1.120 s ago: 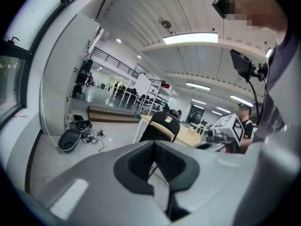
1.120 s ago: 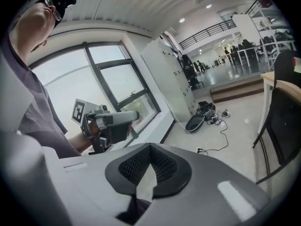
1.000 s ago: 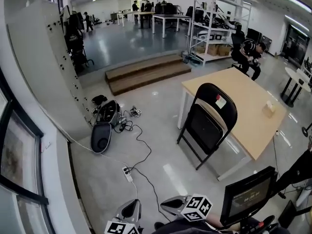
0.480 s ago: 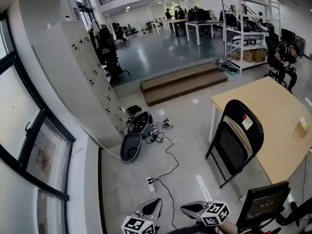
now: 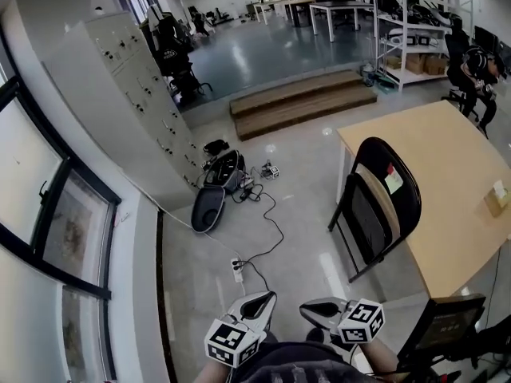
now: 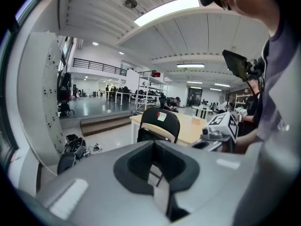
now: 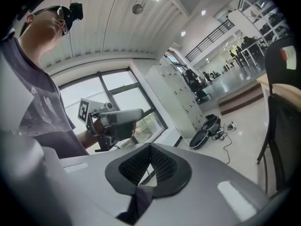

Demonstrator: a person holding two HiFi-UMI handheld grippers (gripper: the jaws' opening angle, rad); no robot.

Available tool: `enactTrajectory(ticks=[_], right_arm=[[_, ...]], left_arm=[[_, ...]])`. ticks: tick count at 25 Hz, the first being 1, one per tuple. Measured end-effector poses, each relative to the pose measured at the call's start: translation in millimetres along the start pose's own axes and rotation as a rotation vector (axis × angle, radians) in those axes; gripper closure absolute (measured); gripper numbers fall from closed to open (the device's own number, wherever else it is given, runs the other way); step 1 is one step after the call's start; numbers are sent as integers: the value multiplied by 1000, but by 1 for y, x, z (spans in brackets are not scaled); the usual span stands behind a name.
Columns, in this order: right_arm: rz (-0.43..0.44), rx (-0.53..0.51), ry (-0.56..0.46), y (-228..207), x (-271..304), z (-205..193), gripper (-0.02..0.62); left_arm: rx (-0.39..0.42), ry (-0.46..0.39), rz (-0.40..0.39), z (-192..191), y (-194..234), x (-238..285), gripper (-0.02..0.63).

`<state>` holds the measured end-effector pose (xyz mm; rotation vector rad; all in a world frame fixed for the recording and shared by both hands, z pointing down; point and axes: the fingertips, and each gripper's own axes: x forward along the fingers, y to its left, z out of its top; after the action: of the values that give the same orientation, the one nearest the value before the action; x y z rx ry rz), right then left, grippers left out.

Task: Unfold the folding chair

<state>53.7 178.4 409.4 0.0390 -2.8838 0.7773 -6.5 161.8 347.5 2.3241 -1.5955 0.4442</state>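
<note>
My left gripper [image 6: 156,181] and right gripper [image 7: 145,175] are both fully closed, jaws pressed together with nothing between them, held side by side low in front of my body, each with its marker cube at the rear. In the head view they point out over pale, glossy floor, their tips close to one another but apart.

Just beyond them a white power strip [image 5: 237,269] lies on the floor, its black cable [image 5: 267,228] curling away to an open dark bag [image 5: 209,207] and a tangle of gear at the foot of a grey locker bank [image 5: 132,86].

To the right, well apart from both grippers, the folding chair [image 5: 382,204] stands on the floor, folded, its black back carrying a small white and red sticker, propped at the edge of a light wooden table [image 5: 447,174]. A small tan box [image 5: 497,198] sits on the tabletop.

Two low wooden steps [image 5: 303,102] rise behind, leading to a darker floor with desks and metal shelving [image 5: 407,30]. A tall window [image 5: 40,230] runs along the left wall.
</note>
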Motion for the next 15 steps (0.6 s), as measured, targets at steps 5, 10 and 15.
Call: enactTrajectory(ticks=[5,10,15], right_arm=[[-137,-69,-31,-35,-12,16,594],[-206,-20,-30,-45,-33,21,594],[-275,-17,-41,-67,-50,31,594]], left_arm=[[89,-17,16,28,7,33,606],[99,-20,12,45,1,45,605],[69,16,-48,37,-3,73,606]])
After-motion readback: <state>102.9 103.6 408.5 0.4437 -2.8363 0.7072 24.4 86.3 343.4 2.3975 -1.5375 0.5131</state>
